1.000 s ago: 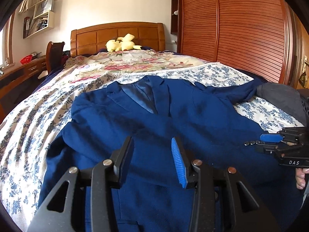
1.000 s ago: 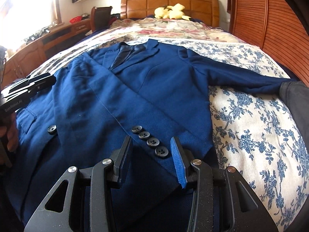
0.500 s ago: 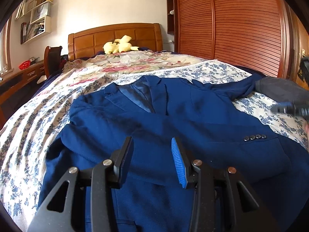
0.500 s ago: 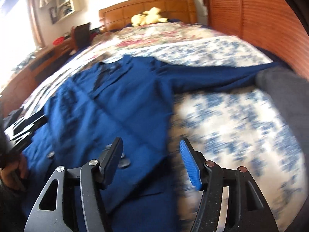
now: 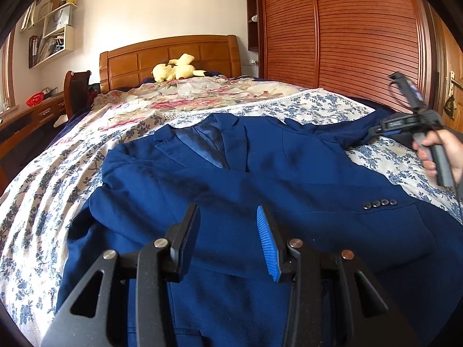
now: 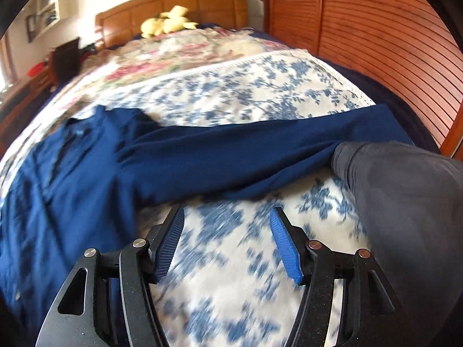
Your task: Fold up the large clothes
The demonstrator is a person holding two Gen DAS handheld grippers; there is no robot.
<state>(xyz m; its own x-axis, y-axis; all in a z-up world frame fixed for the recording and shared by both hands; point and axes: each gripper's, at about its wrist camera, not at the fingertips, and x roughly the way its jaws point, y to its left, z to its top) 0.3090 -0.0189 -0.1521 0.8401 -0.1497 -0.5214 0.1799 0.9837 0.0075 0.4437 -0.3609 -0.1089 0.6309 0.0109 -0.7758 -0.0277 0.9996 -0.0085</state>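
I held my left gripper (image 5: 228, 240) above the lower front of the blue jacket (image 5: 260, 190), and its jaws stood apart with nothing between them. The jacket lay flat on the bed cover (image 5: 52, 185), a white one with blue flowers, with the collar toward the wooden headboard (image 5: 170, 55) and the lapels open. One sleeve was folded across the front, so its four cuff buttons (image 5: 379, 203) rested on the cloth near the right side. The other sleeve (image 6: 260, 156) stretched out sideways toward the slatted wardrobe doors (image 6: 376, 43); its end touched a dark grey garment (image 6: 405, 202) that lay at the edge of the bed, though I could not tell which lay on top.

My right gripper (image 6: 227, 245) was over the bare flowered cover just beside this stretched sleeve, near but not touching it. Its jaws were wide apart and empty. From the left camera I saw my right hand (image 5: 442, 153) around its handle, at the far right. A yellow plush toy (image 5: 176, 69) sat by the headboard.
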